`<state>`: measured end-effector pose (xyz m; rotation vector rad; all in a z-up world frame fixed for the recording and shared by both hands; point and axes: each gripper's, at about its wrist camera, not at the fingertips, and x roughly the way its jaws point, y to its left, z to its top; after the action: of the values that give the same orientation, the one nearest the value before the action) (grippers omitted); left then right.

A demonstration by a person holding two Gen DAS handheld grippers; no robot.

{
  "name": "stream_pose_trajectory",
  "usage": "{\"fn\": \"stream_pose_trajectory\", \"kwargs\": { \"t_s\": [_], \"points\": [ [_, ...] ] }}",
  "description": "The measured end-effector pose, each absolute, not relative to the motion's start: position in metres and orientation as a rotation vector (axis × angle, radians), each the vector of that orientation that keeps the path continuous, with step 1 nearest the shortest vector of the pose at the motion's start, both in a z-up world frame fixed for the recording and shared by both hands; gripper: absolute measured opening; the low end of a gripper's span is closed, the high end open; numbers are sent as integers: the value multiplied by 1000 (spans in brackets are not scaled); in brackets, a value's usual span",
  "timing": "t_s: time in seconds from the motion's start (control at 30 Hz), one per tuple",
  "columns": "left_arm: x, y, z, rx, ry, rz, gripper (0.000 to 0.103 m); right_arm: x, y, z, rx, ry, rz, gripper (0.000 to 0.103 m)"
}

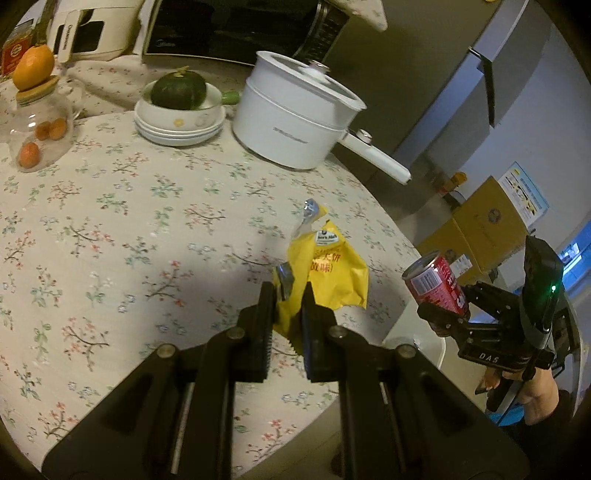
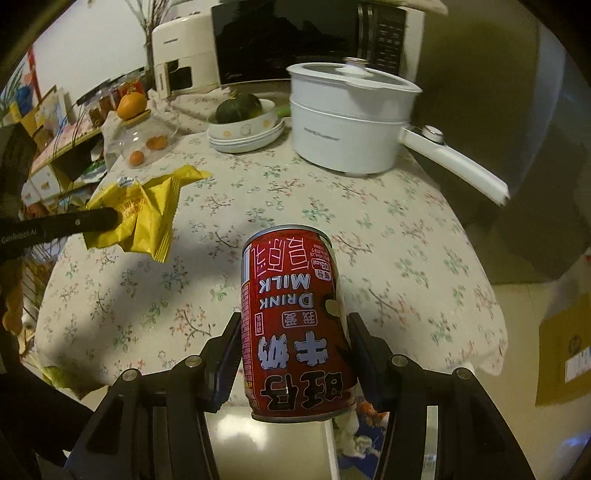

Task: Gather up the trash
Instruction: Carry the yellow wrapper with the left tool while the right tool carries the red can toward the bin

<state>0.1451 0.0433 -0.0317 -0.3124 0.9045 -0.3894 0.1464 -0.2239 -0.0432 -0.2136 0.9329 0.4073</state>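
Note:
My left gripper [image 1: 289, 295] is shut on a crumpled yellow snack wrapper [image 1: 327, 273] and holds it above the floral tablecloth [image 1: 110, 229]. The wrapper also shows in the right wrist view [image 2: 136, 218], pinched by the left finger [image 2: 99, 218]. My right gripper [image 2: 293, 332] is shut on a red milk drink can [image 2: 291, 325], held upside down past the table's near edge. In the left wrist view the can [image 1: 436, 286] and the right gripper [image 1: 448, 314] hang beyond the table's right edge, above a white bin rim [image 1: 424, 341].
A white electric pot [image 1: 295, 122] with a long handle, stacked white bowls holding a green squash [image 1: 179, 90], a glass jar [image 1: 37, 125] with an orange on top, a microwave [image 1: 229, 33] and a white appliance [image 1: 88, 33] stand at the back. Yellow cardboard boxes [image 1: 480, 229] stand on the floor.

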Motion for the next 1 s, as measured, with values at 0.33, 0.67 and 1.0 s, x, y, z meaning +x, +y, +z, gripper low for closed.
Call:
{"fn": "stream_pose_trajectory", "kwargs": {
  "t_s": [0.33, 0.67, 1.0],
  "points": [
    [133, -1, -25, -213, 887, -485, 14, 122, -280, -46, -166, 959, 321, 56],
    [130, -59, -31, -152, 922, -566, 14, 102, -332, -58, -124, 1005, 239, 56],
    [127, -129, -53, -62, 980, -643, 15, 87, -385, -72, -69, 1059, 161, 56]
  ]
}}
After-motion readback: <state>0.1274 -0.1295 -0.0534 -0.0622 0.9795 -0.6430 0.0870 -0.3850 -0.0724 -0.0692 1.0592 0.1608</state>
